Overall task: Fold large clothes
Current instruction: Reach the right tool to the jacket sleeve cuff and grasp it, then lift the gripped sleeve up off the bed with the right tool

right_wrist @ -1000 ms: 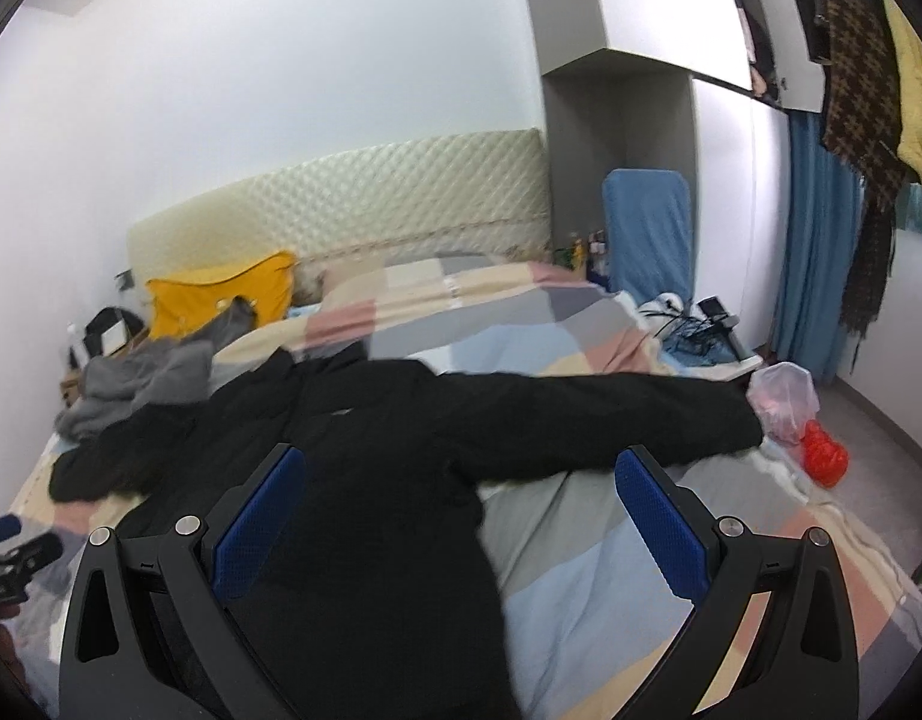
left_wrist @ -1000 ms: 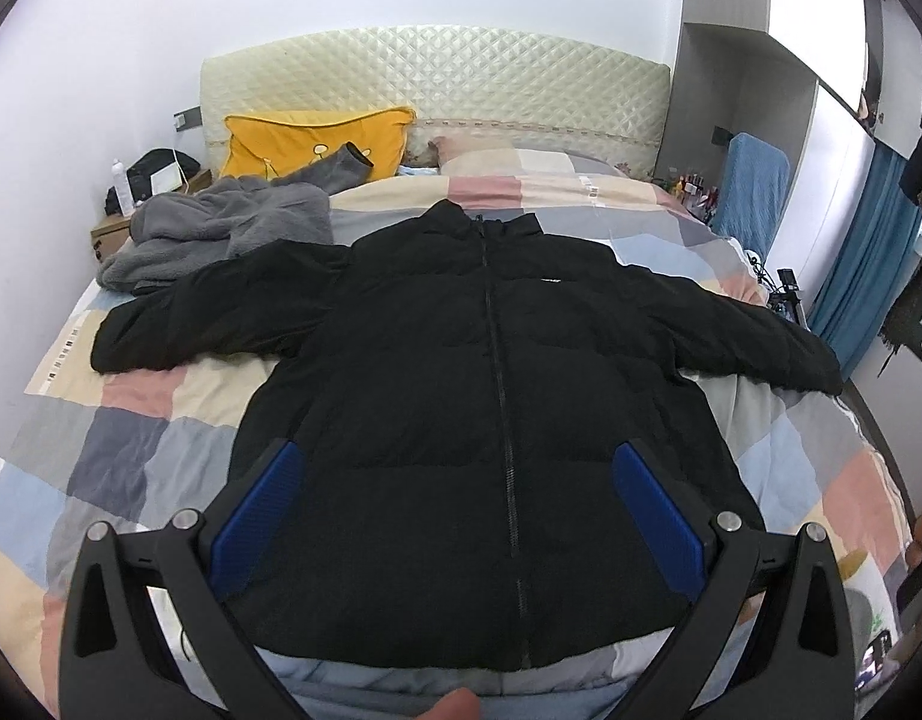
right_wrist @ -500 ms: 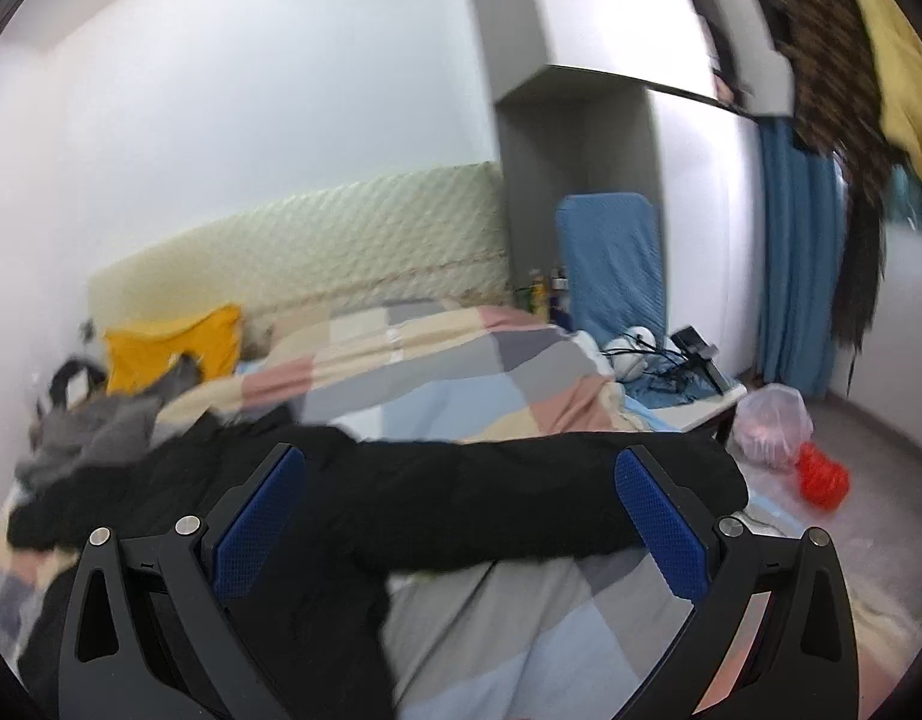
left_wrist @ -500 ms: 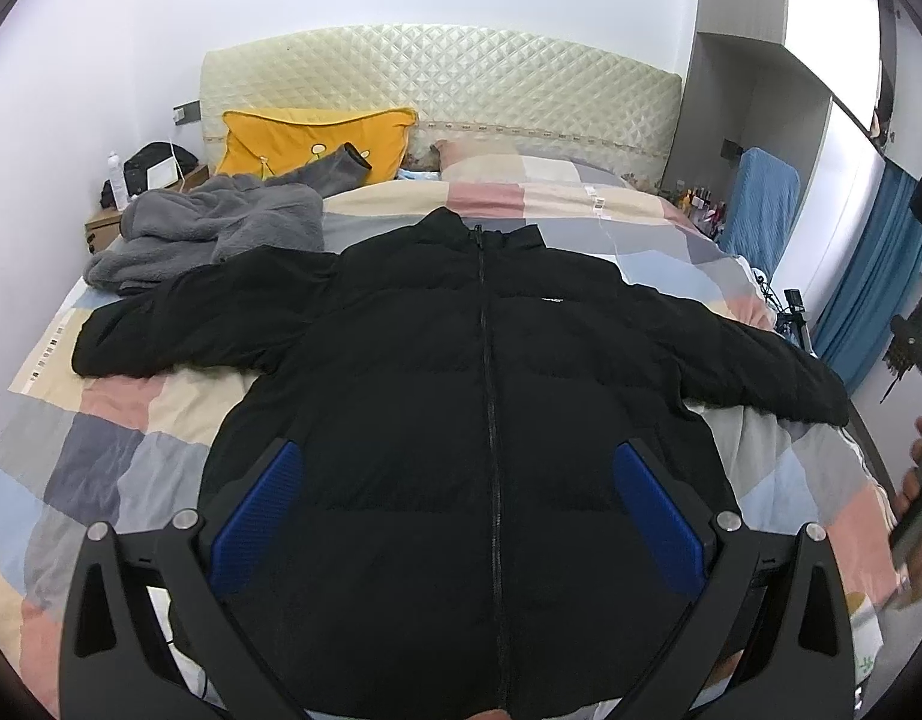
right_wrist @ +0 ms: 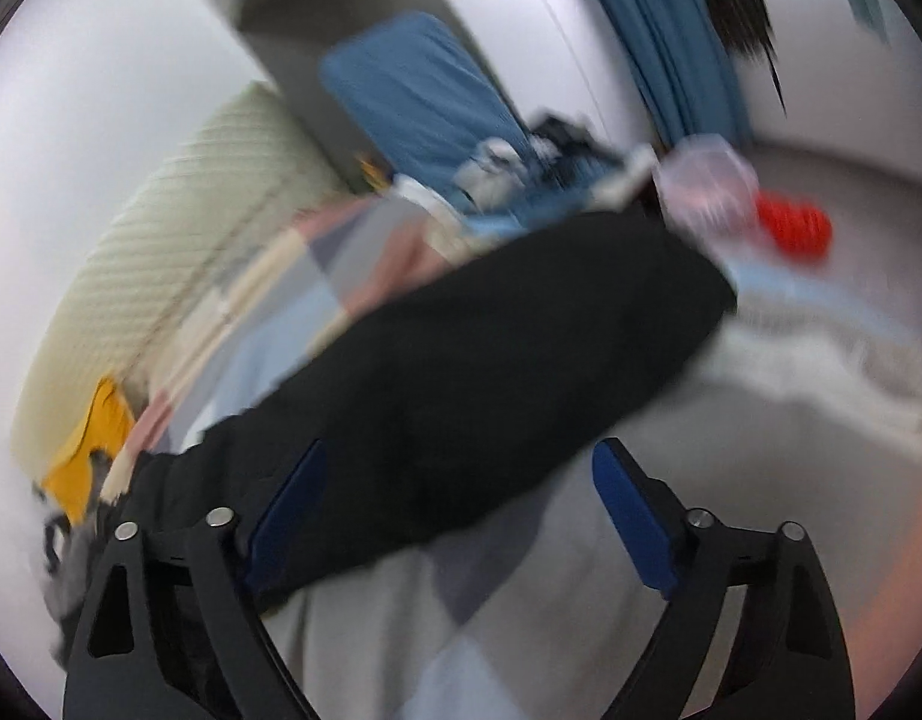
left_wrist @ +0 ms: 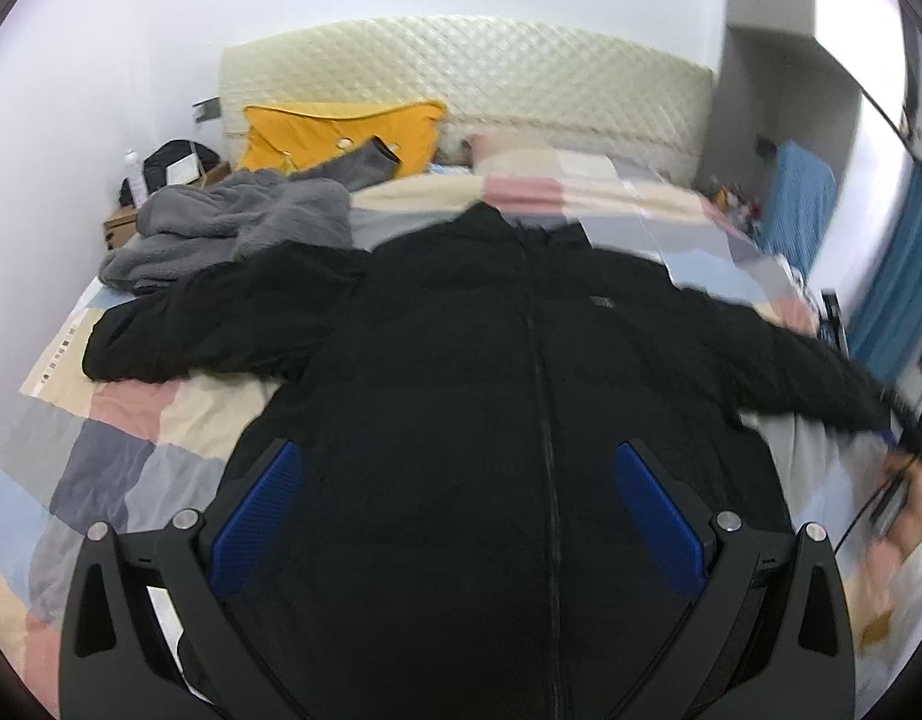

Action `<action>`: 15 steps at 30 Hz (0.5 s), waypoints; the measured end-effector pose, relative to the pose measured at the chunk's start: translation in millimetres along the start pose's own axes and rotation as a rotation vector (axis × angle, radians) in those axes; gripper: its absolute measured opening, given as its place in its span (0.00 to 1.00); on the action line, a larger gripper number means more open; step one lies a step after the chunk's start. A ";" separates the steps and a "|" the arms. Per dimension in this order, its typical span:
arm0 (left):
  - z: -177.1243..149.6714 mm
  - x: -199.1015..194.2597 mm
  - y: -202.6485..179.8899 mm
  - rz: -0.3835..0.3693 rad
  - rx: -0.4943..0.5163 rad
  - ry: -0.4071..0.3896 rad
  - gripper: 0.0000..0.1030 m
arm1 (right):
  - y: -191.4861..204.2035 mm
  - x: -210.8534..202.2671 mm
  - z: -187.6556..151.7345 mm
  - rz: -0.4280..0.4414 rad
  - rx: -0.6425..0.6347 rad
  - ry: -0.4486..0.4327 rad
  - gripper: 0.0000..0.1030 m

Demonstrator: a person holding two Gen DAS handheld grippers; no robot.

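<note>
A black puffer jacket (left_wrist: 461, 372) lies face up on the bed with its zip closed and both sleeves spread out. My left gripper (left_wrist: 458, 510) hovers open over the jacket's lower body, nothing between its blue pads. In the blurred, tilted right wrist view, the jacket's right sleeve (right_wrist: 490, 360) runs across the frame to its cuff (right_wrist: 694, 282). My right gripper (right_wrist: 461, 516) is just above that sleeve, its jaws closing. The sleeve sits partly between the fingers, and the pads do not press on it.
A patchwork quilt (left_wrist: 131, 420) covers the bed. A grey fleece garment (left_wrist: 233, 228) and a yellow pillow (left_wrist: 341, 132) lie near the quilted headboard (left_wrist: 490, 72). Beyond the bed's right side are a blue chair (right_wrist: 413, 90), a red bag (right_wrist: 793, 228) and blue curtains (right_wrist: 670, 30).
The right gripper has swung down and rolled towards the right sleeve, which now fills its view, and its jaws have narrowed a little. The left gripper has moved closer over the jacket's body.
</note>
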State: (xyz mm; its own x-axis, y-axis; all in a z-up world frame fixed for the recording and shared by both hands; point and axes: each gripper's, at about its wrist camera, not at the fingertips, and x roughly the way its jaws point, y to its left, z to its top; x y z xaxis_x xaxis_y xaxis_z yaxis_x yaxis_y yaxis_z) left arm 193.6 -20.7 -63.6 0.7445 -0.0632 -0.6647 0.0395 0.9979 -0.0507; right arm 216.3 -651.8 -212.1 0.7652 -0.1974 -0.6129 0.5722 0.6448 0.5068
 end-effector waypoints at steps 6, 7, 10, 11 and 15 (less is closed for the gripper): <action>9.3 20.4 7.7 -0.031 -0.045 0.002 1.00 | -32.1 40.0 1.4 -0.005 0.166 0.034 0.84; 8.0 23.9 6.3 -0.036 -0.035 0.007 1.00 | -33.7 41.5 2.4 0.006 0.206 0.019 0.84; 4.7 33.5 -2.0 -0.041 0.030 0.005 1.00 | -28.6 39.8 9.0 0.036 0.225 -0.039 0.84; 3.3 33.9 -4.3 -0.037 0.054 -0.009 1.00 | -26.5 39.5 13.0 0.047 0.220 -0.060 0.81; -0.5 39.4 -5.0 -0.042 0.105 -0.033 1.00 | -24.1 50.4 32.2 0.055 0.222 -0.075 0.58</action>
State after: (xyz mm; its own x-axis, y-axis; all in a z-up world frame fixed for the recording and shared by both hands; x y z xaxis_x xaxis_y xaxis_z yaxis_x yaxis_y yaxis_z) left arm 222.5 -28.2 -89.9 0.7624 -0.1063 -0.6383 0.1394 0.9902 0.0017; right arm 250.6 -701.0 -235.6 0.8119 -0.2260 -0.5382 0.5737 0.4791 0.6643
